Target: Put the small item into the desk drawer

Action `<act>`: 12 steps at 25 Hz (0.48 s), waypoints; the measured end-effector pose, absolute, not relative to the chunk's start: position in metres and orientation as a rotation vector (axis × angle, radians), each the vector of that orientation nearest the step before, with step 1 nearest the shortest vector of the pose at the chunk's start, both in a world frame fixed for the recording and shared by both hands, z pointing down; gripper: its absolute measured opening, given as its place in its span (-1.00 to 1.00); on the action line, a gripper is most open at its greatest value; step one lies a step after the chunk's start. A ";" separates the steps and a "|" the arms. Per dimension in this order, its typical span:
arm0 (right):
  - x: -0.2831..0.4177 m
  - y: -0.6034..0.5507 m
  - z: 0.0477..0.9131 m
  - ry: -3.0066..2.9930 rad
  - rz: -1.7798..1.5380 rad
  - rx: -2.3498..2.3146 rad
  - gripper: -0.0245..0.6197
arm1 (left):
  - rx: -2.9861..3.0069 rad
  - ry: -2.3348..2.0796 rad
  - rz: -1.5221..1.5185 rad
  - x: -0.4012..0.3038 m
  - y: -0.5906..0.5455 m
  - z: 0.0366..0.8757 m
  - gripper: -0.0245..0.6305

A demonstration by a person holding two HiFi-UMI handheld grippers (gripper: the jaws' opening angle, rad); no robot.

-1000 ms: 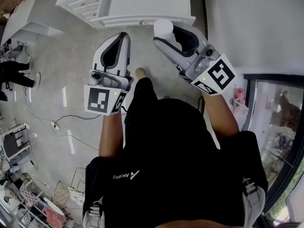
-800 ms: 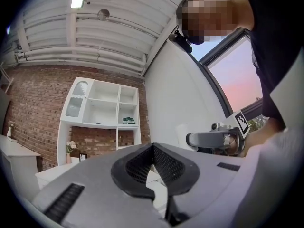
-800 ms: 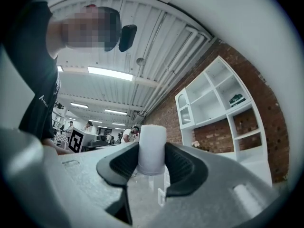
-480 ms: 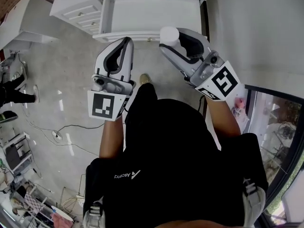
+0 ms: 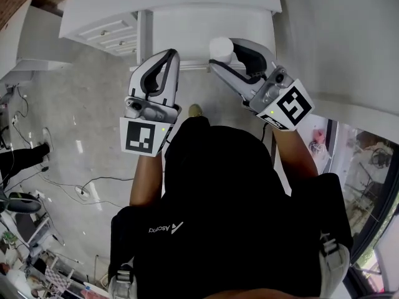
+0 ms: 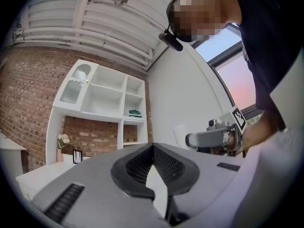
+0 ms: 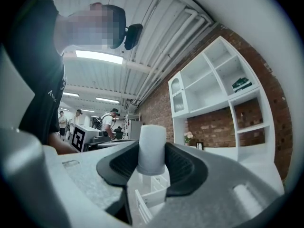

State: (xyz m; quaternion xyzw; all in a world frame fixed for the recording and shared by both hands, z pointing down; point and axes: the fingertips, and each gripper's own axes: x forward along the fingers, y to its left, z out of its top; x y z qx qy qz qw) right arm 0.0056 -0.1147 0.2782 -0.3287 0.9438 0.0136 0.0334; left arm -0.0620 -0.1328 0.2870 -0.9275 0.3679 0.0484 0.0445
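Clamps a small white cylinder [image 7: 152, 146] between the pads of the right gripper [image 7: 152, 161], with both pads pressing its sides and set wide apart round it. Holds it upright: long axis floor to ceiling, square to the way the jaws point, flat round top end up and well clear of the pads. Keeps it in the air, just short of the near edge of the white desk [image 5: 206, 5] and right of centre. Carries nothing in the left gripper [image 5: 169, 56], just left of the right one, tips drawn together with only a thin wedge of light farther back between the pads.

Faces a stack of drawer fronts [image 5: 105, 33] with small knobs at the desk's left end. Shows more white drawers [image 7: 149, 196] below the right jaws, one seemingly pulled out a little.

Underfoot, grey concrete floor [image 5: 81, 117] with loose cables [image 5: 93, 182]. Beyond the desk, a brick wall [image 6: 28, 94] and a white shelf unit [image 6: 107, 91]. To the right, a plain white wall [image 5: 336, 36]. Overhead, a ribbed ceiling with a strip light [image 7: 97, 56]. Far off at the left, people standing [image 7: 111, 120].
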 end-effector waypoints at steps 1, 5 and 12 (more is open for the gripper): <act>0.001 -0.125 0.282 2.914 0.031 -1.018 -0.40 | -2.836 1.120 0.148 -0.067 -0.142 0.290 -0.93; -0.013 -0.156 0.304 2.975 -0.029 -1.042 -0.40 | -2.839 1.120 0.178 -0.079 -0.167 0.294 -0.93; -0.032 -0.194 0.356 3.120 -0.211 -1.023 -0.40 | -2.831 1.170 0.153 -0.094 -0.193 0.316 -0.93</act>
